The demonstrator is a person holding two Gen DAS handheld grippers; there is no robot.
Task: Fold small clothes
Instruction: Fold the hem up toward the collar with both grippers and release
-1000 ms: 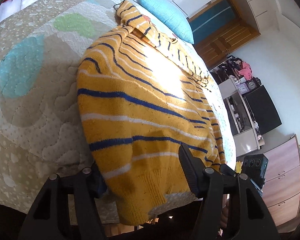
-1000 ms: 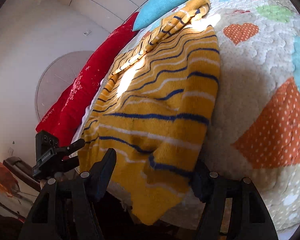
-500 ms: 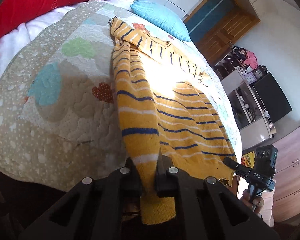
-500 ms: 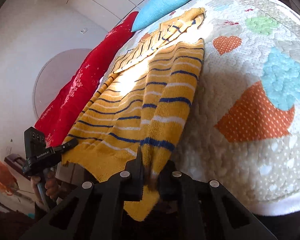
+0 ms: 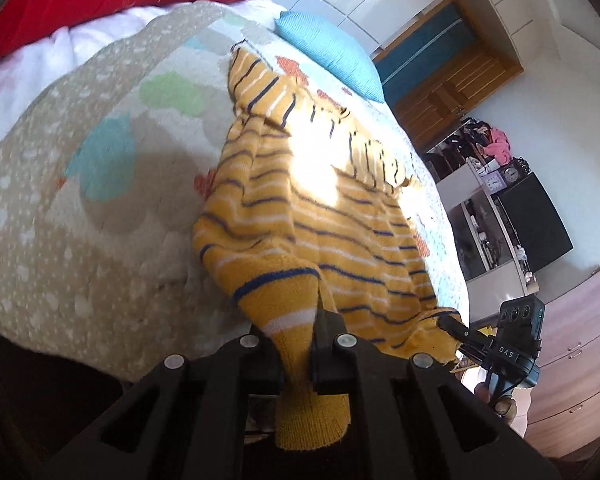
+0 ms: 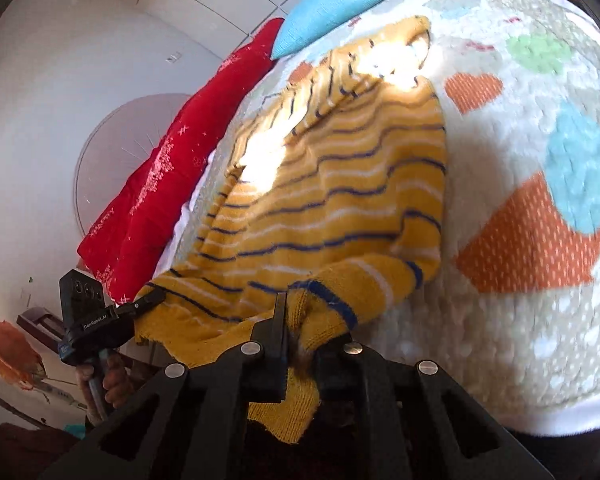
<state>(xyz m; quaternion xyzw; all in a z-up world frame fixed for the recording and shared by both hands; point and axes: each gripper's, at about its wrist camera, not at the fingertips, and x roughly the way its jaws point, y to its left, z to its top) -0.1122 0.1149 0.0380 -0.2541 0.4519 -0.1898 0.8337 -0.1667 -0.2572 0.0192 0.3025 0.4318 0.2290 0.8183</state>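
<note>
- Yellow knit sweater (image 5: 300, 216) w/ navy and white stripes lies lengthwise on a quilted bedspread (image 5: 80, 240); its hem end reaches the near edge of the bed, sleeves bunched at the far end by a blue pillow (image 5: 328, 52).
- Left gripper (image 5: 300, 344): jaws pressed together, clamped on one bottom corner of the sweater; ribbed hem hangs down below the fingers.
- Right gripper (image 6: 300, 332): jaws together too, pinching the other bottom corner; a flap of hem droops beneath.
- Hem betw. the two grips is raised off the quilt and sags in the middle; the rest of the body lies on the bed.
- Red pillow (image 6: 160, 184) sits along the far side, not touching the sweater as far as can be seen.
- Handling, my read: soft, floppy, stretchy knit, light enough for a corner pinch; not fragile, not slippery, but will droop and wrinkle wherever unsupported.
- Best hold looks like the thick ribbed hem corners, as now — they should give the pads plenty to bite on. Keeping both corners level and apart should keep the fold edge straight.
- Risk: knit may stretch or drag on the quilt, bunching the lower layer.
</note>
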